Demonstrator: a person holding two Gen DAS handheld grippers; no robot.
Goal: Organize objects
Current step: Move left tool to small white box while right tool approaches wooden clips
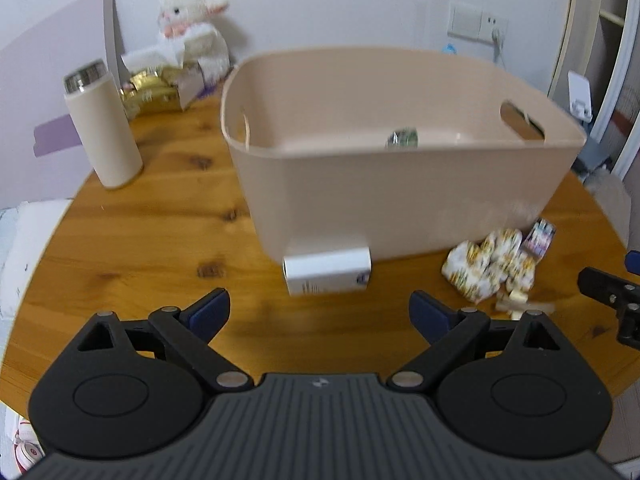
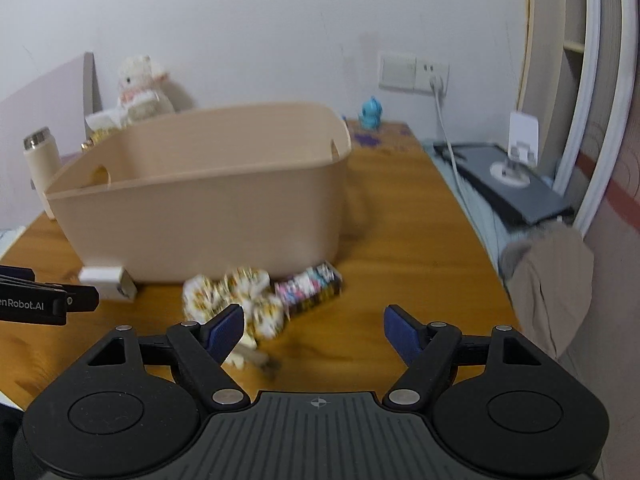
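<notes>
We see a beige plastic storage bin (image 1: 400, 200) with cut-out handles standing in the middle of a round wooden table (image 1: 140, 240), and we take it to be where the loose things are meant to go. One small greenish object (image 1: 402, 138) already lies on its floor; it is too blurred to name. Three items wait on the table against the bin's near wall: a small white box (image 1: 327, 270) touching the wall, a crumpled white-and-gold patterned wrapper (image 2: 232, 300) to the right of it, and just beside that a colourful printed packet (image 2: 310, 288). Our left gripper (image 1: 320, 314) hangs low over the table, facing the white box, its blue-padded jaws spread wide and holding nothing, which suggests that the box is its target. Our right gripper (image 2: 314, 330) is likewise wide open and empty, with its left fingertip (image 2: 226, 328) in front of the wrapper. Farther out, a cream thermos (image 1: 102, 128) stands upright left of the bin, and a plush lamb (image 1: 192, 28) sits against the wall behind gold packaging (image 1: 154, 94).
</notes>
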